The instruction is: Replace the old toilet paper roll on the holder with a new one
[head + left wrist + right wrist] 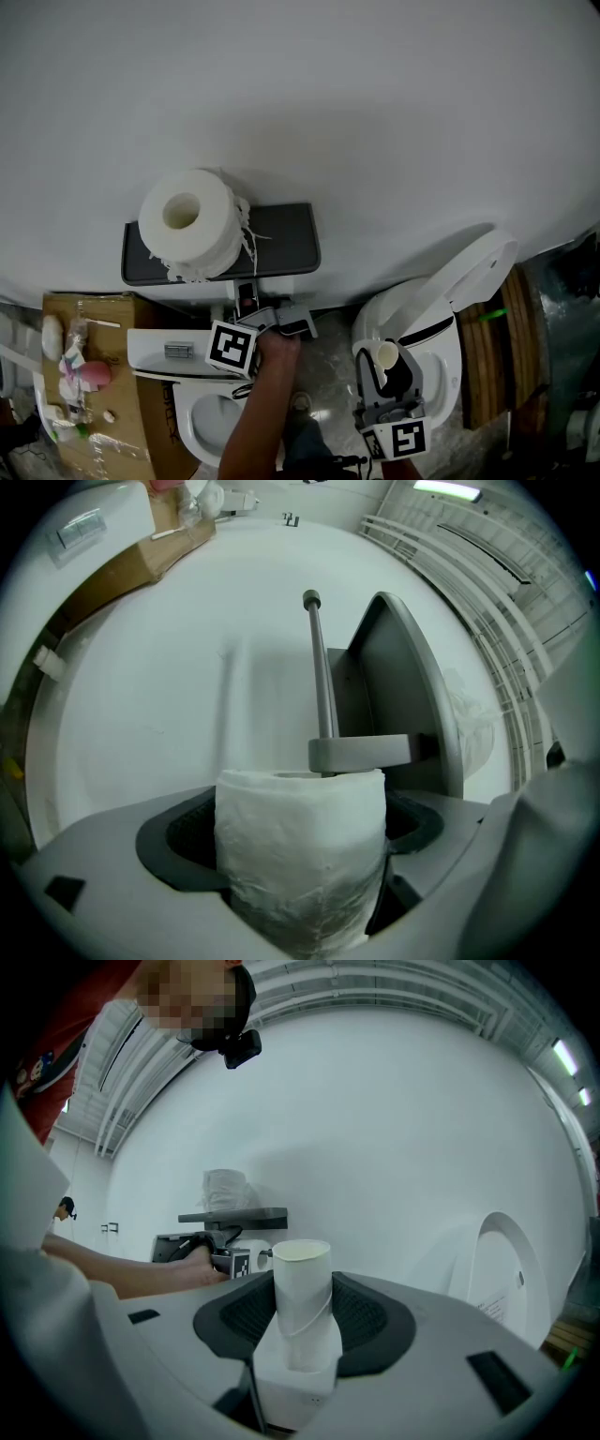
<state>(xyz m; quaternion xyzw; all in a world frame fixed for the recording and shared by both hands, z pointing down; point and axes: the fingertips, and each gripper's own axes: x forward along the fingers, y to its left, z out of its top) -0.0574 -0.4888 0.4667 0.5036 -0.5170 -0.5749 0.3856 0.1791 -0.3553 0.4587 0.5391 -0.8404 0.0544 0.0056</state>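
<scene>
White paper rolls (187, 223) (300, 855), two; cardboard tube (302, 1297), one.

I get even, fairly bright light from ceiling strips (448, 489), soft shadows on the white wall (375, 112), heavy fisheye bending, dark corners.

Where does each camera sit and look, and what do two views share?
Head view: on the person's head, looking steeply down at shelf and toilet; shows left arm, left gripper, right gripper.
Left gripper view: on that gripper, facing the holder rod; paper roll between its jaws.
Right gripper view: on that gripper, facing the wall; jaws clamp a cardboard tube.
Shared: the head and right gripper views show the shelf.
</scene>
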